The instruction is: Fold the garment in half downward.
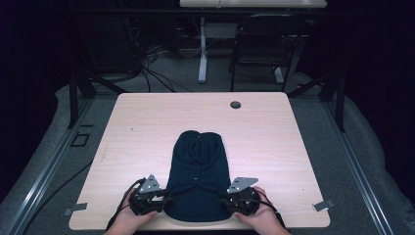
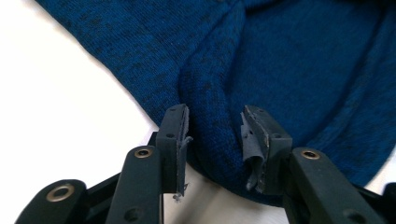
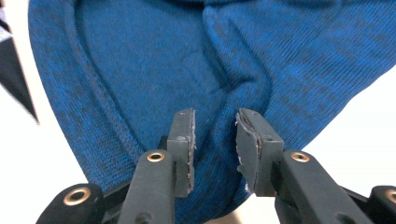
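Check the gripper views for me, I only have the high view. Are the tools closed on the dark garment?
Observer: No. The left tool has its jaws apart, straddling a folded edge of the blue knit garment.
Operator: Right one?
Observer: The right tool is open too, with a raised crease of the knit between its pads.
Operator: Pad condition?
Observer: On the left tool the pad lining is frayed and peeling.
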### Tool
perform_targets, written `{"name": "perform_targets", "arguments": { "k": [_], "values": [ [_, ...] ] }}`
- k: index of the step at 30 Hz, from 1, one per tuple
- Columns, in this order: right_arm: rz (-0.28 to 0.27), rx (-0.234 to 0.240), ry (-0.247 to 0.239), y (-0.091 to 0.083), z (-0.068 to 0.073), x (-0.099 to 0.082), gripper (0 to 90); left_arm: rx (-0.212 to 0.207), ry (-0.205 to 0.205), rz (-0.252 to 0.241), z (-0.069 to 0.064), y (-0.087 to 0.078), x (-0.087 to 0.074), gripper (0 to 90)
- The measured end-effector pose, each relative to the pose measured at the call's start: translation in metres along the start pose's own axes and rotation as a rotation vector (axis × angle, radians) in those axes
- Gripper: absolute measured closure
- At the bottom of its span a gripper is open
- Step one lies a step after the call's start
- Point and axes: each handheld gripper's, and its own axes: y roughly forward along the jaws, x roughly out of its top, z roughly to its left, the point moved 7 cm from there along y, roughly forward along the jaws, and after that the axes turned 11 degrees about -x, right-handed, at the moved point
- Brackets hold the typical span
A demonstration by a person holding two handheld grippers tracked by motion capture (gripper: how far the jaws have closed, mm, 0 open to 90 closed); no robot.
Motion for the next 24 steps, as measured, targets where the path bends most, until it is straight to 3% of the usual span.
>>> {"name": "perform_targets", "arguments": {
  "k": [2,5,8,9,11,15,18,22,24],
  "values": [
    [-0.021,-0.009,-0.022,-0.007,-0.004,0.008,67.6,-0.01,-0.003,-0.018,0.005,-0.007,0.01,60.6],
    [-0.041,-0.026,-0.037,-0.009,-0.019,0.027,69.1,0.006,0.051,-0.041,0.019,-0.012,0.035,61.3],
    [-0.035,-0.042,-0.041,0.0,-0.04,0.051,69.8,0.0,0.059,-0.059,0.039,-0.011,0.068,61.9],
    [-0.035,-0.042,-0.041,0.0,-0.04,0.051,69.8,0.0,0.059,-0.059,0.039,-0.011,0.068,62.1],
    [-0.024,-0.052,-0.053,0.005,-0.051,0.062,70.1,0.002,0.069,-0.068,0.051,-0.008,0.085,62.1],
    [0.015,-0.076,-0.088,0.024,-0.075,0.084,69.0,0.027,0.069,-0.04,0.076,0.004,0.111,62.5],
    [0.038,-0.082,-0.084,0.038,-0.087,0.092,70.1,0.014,0.065,-0.011,0.086,0.011,0.119,63.7],
    [0.068,-0.095,-0.1,0.056,-0.099,0.099,71.7,0.039,0.09,0.024,0.105,0.025,0.13,65.8],
    [0.089,-0.115,-0.139,0.07,-0.11,0.106,72.2,0.08,0.098,0.066,0.122,0.037,0.134,67.4]
  ]
}}
